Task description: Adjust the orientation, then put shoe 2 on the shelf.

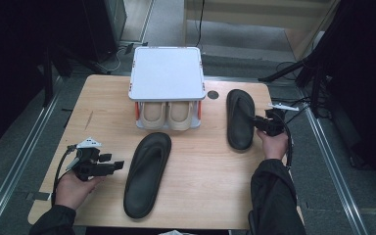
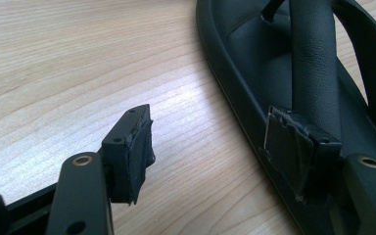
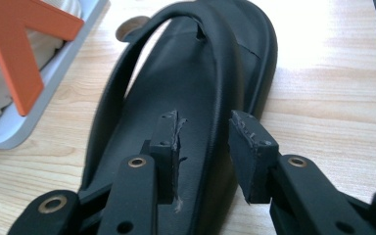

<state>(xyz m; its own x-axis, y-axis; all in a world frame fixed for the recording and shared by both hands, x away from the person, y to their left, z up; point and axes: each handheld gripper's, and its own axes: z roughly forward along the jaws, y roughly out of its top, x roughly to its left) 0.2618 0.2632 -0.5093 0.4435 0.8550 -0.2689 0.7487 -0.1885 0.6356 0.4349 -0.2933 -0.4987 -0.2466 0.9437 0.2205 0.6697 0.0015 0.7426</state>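
Right gripper (image 3: 203,156) jaws apart astride the black rubber flip-flop's (image 1: 240,119) edge; I reckon squeeze next, left gripper (image 2: 215,152) idle, open.

Wooden table (image 1: 200,171), bearing two black sandals (image 1: 147,174) (image 1: 240,119), well apart, and a white rack (image 1: 166,73) at the far edge with beige shoes (image 1: 169,113) beneath.

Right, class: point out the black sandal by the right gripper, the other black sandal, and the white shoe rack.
Right sandal (image 1: 239,128), high view, on its footbed near the heel.
Left sandal (image 1: 142,188), high view, on its heel end.
White shoe rack (image 1: 167,73), high view, on its flat top.
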